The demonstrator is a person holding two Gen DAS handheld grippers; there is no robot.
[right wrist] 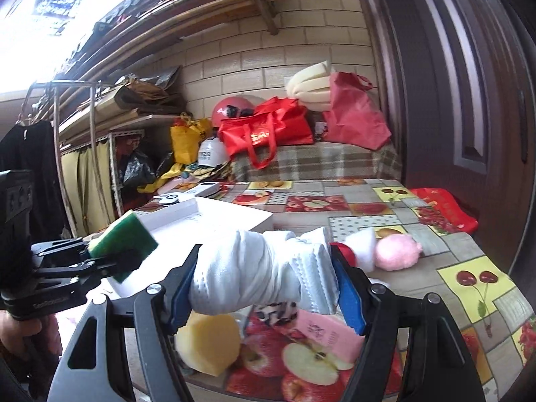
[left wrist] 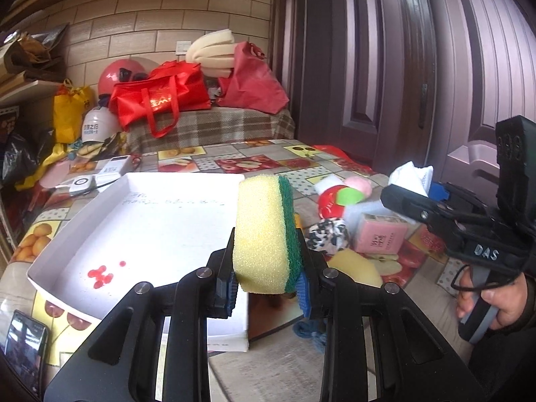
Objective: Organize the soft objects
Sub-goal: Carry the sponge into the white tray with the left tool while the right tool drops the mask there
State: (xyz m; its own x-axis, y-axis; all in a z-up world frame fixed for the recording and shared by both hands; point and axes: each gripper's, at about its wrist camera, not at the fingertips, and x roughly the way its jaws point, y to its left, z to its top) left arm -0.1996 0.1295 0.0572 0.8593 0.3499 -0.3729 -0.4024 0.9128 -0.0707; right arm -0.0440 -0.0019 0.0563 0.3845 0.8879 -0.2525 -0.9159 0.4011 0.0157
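Note:
My left gripper (left wrist: pixel 268 288) is shut on a yellow sponge with a green scouring side (left wrist: pixel 264 231), held upright over the near right corner of a shallow white tray (left wrist: pixel 83 234). In the right wrist view the same sponge (right wrist: pixel 122 238) shows at left, above the tray (right wrist: pixel 234 216). My right gripper (right wrist: pixel 264 288) is shut on a rolled white cloth bundle (right wrist: pixel 254 278), lifted above the table; it appears in the left wrist view as a white cloth (left wrist: pixel 412 174) at the tip of the right gripper (left wrist: pixel 398 197).
On the fruit-print tablecloth (right wrist: pixel 469 278) lie a pink box (right wrist: pixel 325 335), a yellow sponge piece (right wrist: pixel 207 341), a black-and-white patterned cloth (left wrist: pixel 326 234), a pink pompom (right wrist: pixel 397 251) and a red-white toy (left wrist: pixel 331 201). A phone (left wrist: pixel 25 345) lies near left; red bags (left wrist: pixel 160 97) sit behind.

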